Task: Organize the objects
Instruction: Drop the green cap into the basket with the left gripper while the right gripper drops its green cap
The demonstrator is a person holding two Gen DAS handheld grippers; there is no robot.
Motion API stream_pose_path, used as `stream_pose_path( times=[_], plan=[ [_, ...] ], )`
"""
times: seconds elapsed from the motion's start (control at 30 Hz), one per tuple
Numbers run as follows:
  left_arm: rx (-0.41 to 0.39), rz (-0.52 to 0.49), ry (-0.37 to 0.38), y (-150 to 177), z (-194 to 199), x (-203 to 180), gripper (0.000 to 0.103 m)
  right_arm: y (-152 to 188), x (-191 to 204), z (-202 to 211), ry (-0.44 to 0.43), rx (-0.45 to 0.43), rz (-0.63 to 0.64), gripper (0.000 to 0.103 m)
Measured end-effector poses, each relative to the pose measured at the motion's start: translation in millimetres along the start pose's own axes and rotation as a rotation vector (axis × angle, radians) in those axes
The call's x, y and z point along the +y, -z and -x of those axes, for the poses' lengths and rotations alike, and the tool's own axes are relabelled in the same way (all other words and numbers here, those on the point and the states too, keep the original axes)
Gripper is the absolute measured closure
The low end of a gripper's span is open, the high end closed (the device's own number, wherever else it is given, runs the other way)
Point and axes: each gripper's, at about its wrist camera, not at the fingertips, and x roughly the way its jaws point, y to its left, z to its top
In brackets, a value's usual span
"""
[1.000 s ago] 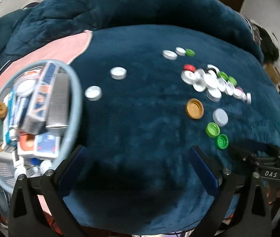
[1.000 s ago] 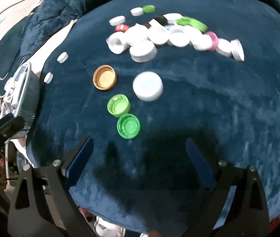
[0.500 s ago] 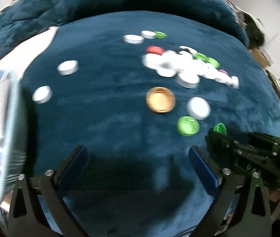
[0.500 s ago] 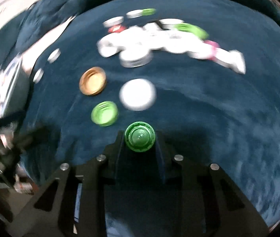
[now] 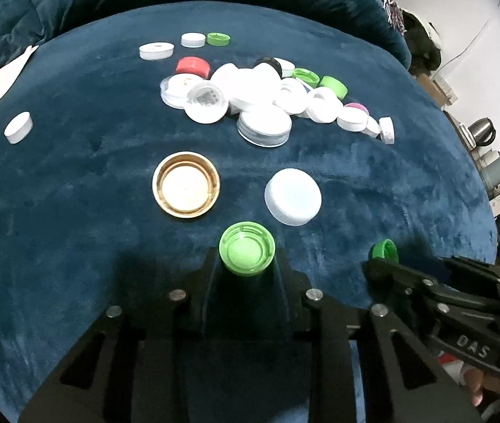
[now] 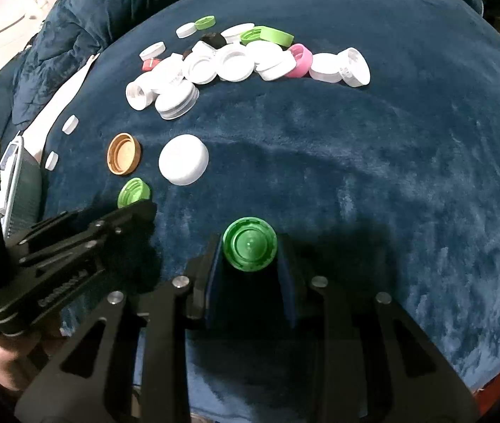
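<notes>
Near you on the blue tabletop: one gold cap, one large white cap, two green; your left claw, jaws just closing, now clamps the light green cap, your right claw the dark green cap, both wide apart a second ago.

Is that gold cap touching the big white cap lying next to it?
Apart. In the left wrist view, a strip of blue blanket shows plainly between the gold cap and the big white cap.
</notes>
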Motion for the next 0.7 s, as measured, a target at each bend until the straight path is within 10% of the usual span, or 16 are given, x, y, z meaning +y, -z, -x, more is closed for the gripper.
stream_pose_path(
  times=[0.4,0.7],
  plan=[
    [-0.142,0.095,-0.118,23.5,111.9,56.8,0.073,-2.5,82.6,7.7,-0.105,-0.024,0.159,0.072],
    [-0.236,0.449,-0.297,74.0,206.1,192.2,0.074,11.7,240.8,18.0,-0.275,-0.038,0.458,0.072]
  ],
)
